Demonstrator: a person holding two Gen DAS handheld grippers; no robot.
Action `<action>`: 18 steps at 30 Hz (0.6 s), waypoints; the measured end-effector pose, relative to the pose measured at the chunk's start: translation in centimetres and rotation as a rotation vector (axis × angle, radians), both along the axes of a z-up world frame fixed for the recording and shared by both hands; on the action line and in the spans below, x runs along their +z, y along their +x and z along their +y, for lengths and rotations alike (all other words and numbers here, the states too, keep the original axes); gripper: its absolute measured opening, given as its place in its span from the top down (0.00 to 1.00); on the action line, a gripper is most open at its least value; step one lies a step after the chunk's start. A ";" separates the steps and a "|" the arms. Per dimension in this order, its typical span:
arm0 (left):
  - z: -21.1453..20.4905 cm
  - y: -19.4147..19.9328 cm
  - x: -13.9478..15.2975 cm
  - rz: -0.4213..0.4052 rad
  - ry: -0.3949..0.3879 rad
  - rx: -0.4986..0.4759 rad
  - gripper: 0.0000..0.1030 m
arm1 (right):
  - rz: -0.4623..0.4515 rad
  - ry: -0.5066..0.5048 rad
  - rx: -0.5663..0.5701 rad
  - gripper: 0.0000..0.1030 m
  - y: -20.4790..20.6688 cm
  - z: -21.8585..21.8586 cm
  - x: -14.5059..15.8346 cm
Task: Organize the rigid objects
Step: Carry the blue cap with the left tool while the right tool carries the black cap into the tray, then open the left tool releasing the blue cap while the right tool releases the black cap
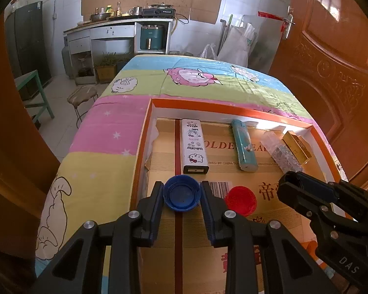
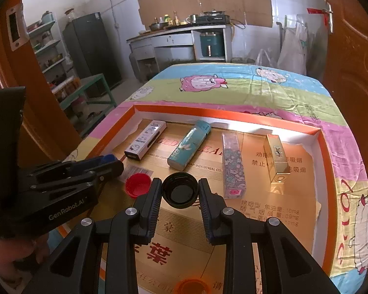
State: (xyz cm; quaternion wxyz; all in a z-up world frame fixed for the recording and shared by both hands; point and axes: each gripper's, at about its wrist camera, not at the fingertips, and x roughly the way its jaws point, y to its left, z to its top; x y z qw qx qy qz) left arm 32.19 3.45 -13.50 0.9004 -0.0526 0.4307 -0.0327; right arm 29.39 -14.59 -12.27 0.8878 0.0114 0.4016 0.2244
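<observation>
Between left gripper (image 1: 182,197) fingers: blue cap (image 1: 181,197), pinched across rim, hollow facing up. Right gripper (image 2: 179,194) likewise clamping black cap (image 2: 179,194). Red cap (image 2: 138,185) lying between them on tray (image 2: 322,147). Caps judging light, stiff, slick-walled; rim grip suiting.

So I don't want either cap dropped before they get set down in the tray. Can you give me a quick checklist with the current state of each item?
1. Left gripper clamped on the blue cap: ok.
2. Right gripper clamped on the black cap: ok.
3. Both caps held open side up: ok.
4. Red cap lying loose on the tray, between the two grippers: ok.
5. Four boxes in a row along the far side, apart from the grippers: ok.
6. Caps touching the tray floor: cannot tell.
</observation>
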 end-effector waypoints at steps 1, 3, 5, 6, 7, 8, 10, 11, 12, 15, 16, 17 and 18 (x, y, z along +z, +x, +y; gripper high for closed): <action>0.0 0.0 0.0 0.000 0.001 0.000 0.71 | 0.002 -0.002 0.000 0.70 0.0 0.0 -0.1; 0.0 0.0 -0.1 -0.001 0.003 0.000 0.71 | 0.005 -0.006 -0.001 0.70 0.1 0.1 -0.2; 0.0 0.1 -0.1 -0.002 0.003 0.000 0.71 | 0.008 -0.007 -0.001 0.70 0.2 0.1 -0.3; 0.0 0.1 -0.2 -0.002 0.005 0.000 0.71 | 0.008 -0.008 -0.001 0.70 0.2 0.1 -0.4; 0.0 0.1 -0.2 -0.003 0.004 0.000 0.71 | 0.009 -0.008 0.000 0.70 0.2 0.2 -0.4; 0.0 0.1 -0.2 -0.004 0.004 -0.001 0.71 | 0.010 -0.009 0.000 0.70 0.2 0.2 -0.4; 0.0 0.1 -0.2 -0.005 0.007 -0.001 0.71 | 0.011 -0.011 -0.001 0.70 0.2 0.2 -0.5; 0.0 0.1 -0.2 -0.006 0.008 -0.002 0.71 | 0.012 -0.010 -0.001 0.70 0.2 0.2 -0.5; -0.1 0.0 -0.2 -0.007 0.010 -0.002 0.71 | 0.013 -0.011 -0.001 0.70 0.2 0.2 -0.6; -0.2 0.0 -0.3 -0.008 0.016 -0.003 0.71 | 0.017 -0.016 0.001 0.70 0.2 0.3 -0.7; -0.2 0.1 -0.4 -0.008 0.018 -0.005 0.71 | 0.019 -0.018 0.000 0.70 0.3 0.4 -0.8; -0.3 0.0 -0.4 -0.009 0.020 -0.005 0.71 | 0.021 -0.023 -0.001 0.70 0.4 0.4 -0.9; -0.3 0.0 -0.5 -0.010 0.023 -0.006 0.71 | 0.023 -0.029 -0.002 0.70 0.5 0.5 -1.0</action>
